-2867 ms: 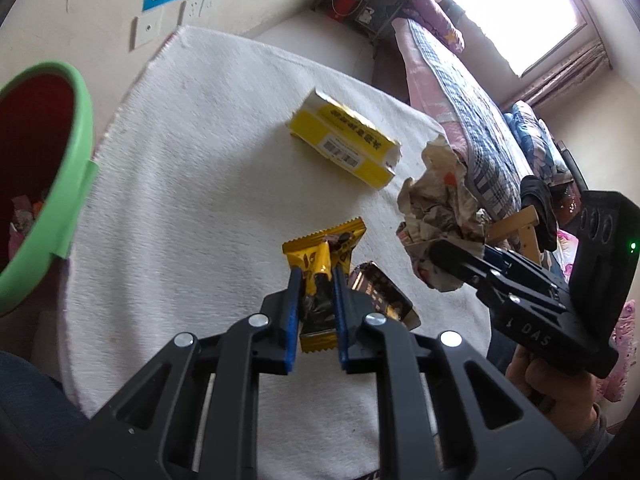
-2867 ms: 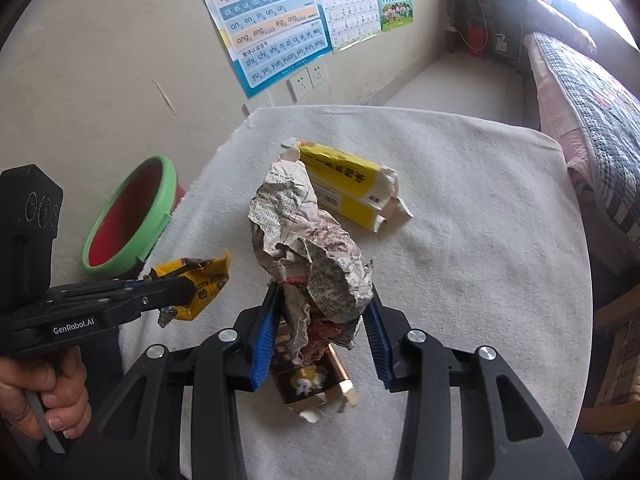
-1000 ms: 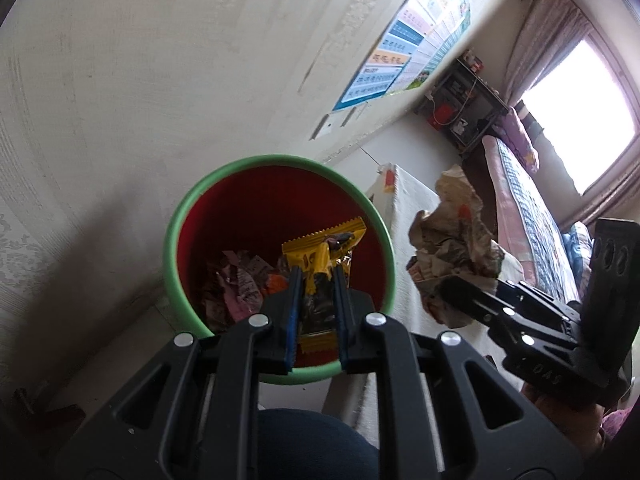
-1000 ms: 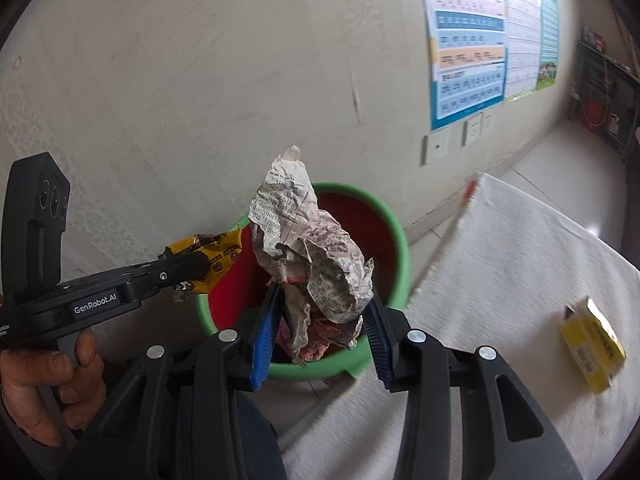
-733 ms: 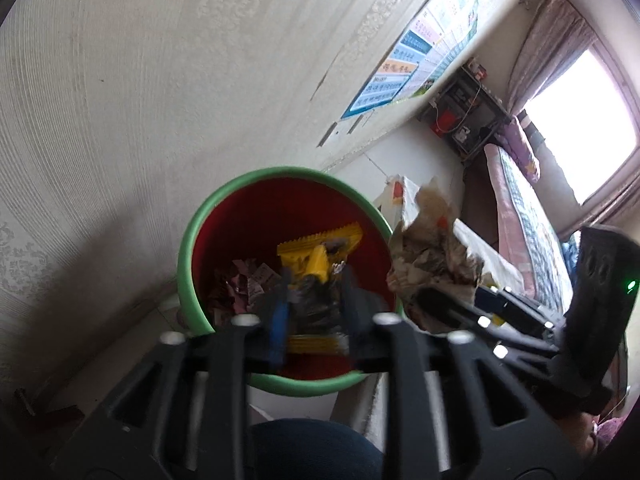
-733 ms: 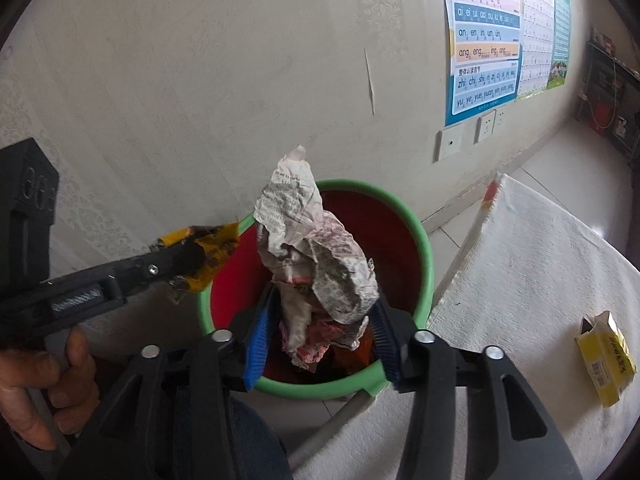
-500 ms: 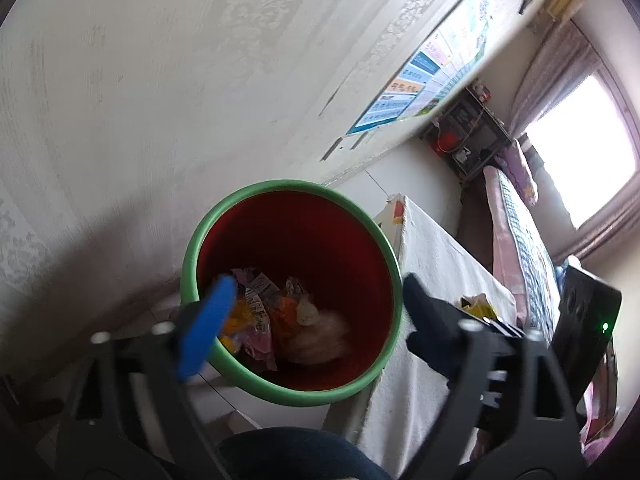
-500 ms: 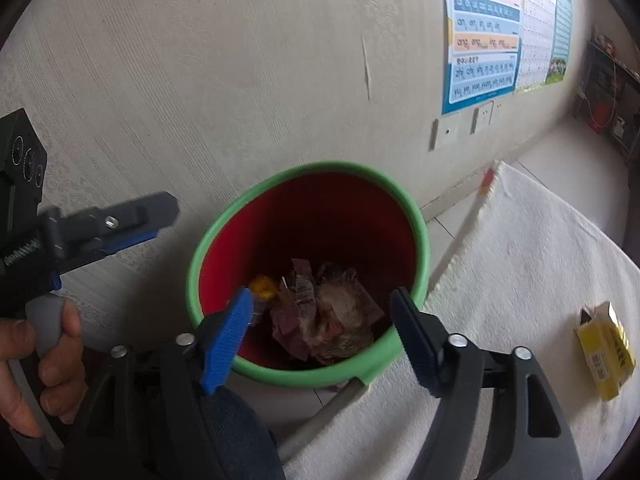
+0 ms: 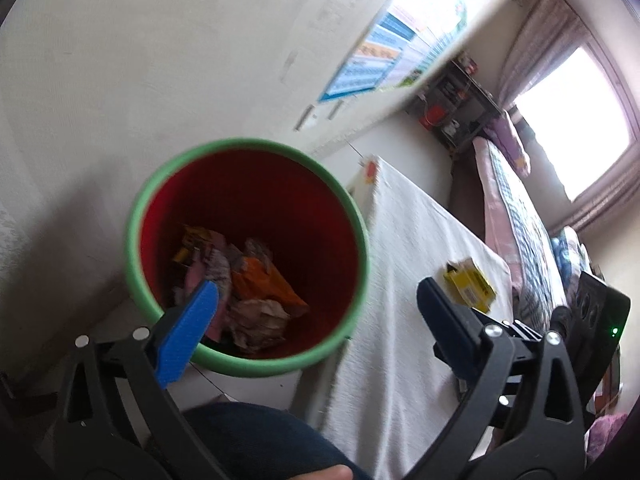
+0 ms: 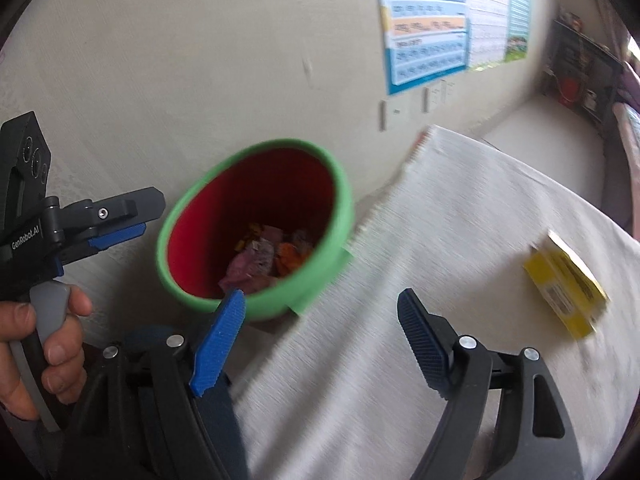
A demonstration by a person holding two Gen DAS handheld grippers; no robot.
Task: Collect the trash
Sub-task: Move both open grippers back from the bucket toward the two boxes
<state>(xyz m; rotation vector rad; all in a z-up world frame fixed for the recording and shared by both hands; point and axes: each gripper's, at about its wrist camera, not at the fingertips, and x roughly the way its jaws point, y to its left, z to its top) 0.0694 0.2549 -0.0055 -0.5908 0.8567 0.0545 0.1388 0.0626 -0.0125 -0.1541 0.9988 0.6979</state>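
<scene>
Left gripper (image 9: 316, 300): jaws spread wide, just opened further, nothing between them; it hangs over the bin.
Right gripper (image 10: 320, 316): jaws apart and empty, just opened further, over the table's edge beside the bin.
Bin (image 9: 140, 216): green rim, red inside, on the floor against the wall, just off the table's corner.
Trash (image 9: 256, 304): crumpled paper and wrappers lie at the bin's bottom.
Box (image 10: 568, 284): yellow, on the white table (image 10: 460, 240), well apart from the bin.
Hand (image 10: 36, 352): grips the left gripper's handle.
</scene>
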